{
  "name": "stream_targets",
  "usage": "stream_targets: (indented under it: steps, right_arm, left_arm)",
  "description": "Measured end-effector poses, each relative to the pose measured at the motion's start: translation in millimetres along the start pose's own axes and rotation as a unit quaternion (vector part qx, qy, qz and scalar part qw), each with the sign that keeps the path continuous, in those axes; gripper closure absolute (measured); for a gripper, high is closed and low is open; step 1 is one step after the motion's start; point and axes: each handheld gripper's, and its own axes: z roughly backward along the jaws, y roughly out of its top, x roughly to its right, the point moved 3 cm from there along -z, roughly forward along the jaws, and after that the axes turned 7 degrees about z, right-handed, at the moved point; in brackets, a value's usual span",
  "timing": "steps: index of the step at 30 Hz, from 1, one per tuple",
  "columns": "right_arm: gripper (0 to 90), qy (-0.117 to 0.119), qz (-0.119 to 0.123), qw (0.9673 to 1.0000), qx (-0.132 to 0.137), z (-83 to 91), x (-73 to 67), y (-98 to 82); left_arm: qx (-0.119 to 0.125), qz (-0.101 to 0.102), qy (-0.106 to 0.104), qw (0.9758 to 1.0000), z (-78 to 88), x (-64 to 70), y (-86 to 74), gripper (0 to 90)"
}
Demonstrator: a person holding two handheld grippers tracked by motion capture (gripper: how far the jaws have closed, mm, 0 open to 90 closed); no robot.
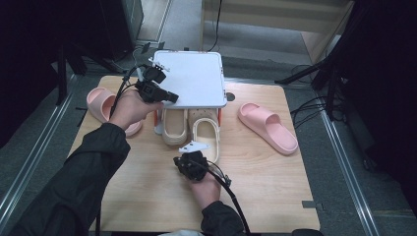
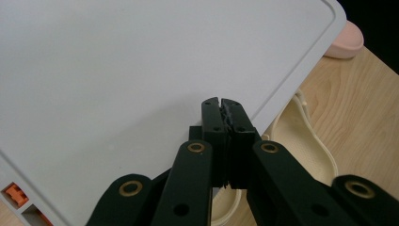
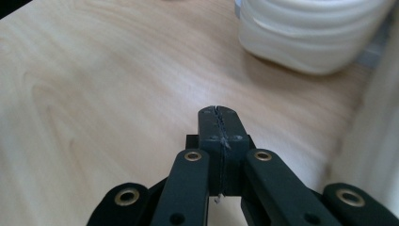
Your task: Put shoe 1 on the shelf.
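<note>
A: Start with the biggest thing. What does the high view give you?

B: A light wooden table (image 1: 147, 187), and on it a small rack with a flat white top (image 1: 194, 78) near the far edge. Two cream slippers (image 1: 175, 127) lie side by side with their toes tucked under that top. A pink slipper (image 1: 268, 127) lies well apart on the right, another pink slipper (image 1: 101, 104) on the left, partly behind the person's left hand (image 1: 129, 109).

A: And the grippers from up there?

B: The left gripper (image 1: 173, 97) hangs at the near left edge of the white top. The right gripper (image 1: 193, 162) sits low over the table, just at the heel of the right-hand cream slipper (image 1: 205, 137). From that height I can't read the jaws.

A: The gripper views settle that?

B: Yes. In the left gripper view, the left gripper (image 2: 221, 101) has both jaws pressed together with nothing between them, over the white top (image 2: 117, 70); a cream slipper (image 2: 301, 136) shows below its edge, and an orange fitting (image 2: 15, 194) shows at the corner. In the right gripper view, the right gripper (image 3: 219, 110) is likewise pressed together and empty, above bare wood (image 3: 94, 84), with a blurred cream slipper (image 3: 310, 33) just ahead.
</note>
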Motion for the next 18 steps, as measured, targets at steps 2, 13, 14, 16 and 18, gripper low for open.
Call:
stream_targets:
  steps: [2,13,14,16,18]
  right_arm:
    - [90.0,-0.005,0.006,1.0000,0.002,13.2,1.3,-8.3]
    - [90.0,-0.007,0.030,0.9994,-0.019,60.5,14.3,-37.9]
    - [90.0,-0.005,0.030,0.9994,-0.019,64.0,16.1,-40.0]
    - [90.0,-0.010,0.036,0.9987,-0.035,69.1,18.9,-44.8]
    - [90.0,-0.014,0.045,0.9978,-0.047,72.9,20.7,-49.8]
  left_arm:
    - [-0.001,0.002,0.000,1.0000,0.0,-0.1,0.1,88.9]
    - [-0.002,0.003,0.003,1.0000,0.3,0.2,0.2,88.9]
    - [-0.002,0.002,0.002,1.0000,0.3,0.1,0.2,88.9]
    - [-0.002,0.002,0.002,1.0000,0.2,-0.2,0.3,88.9]
    - [-0.002,0.002,0.001,1.0000,0.2,-0.1,0.3,88.9]
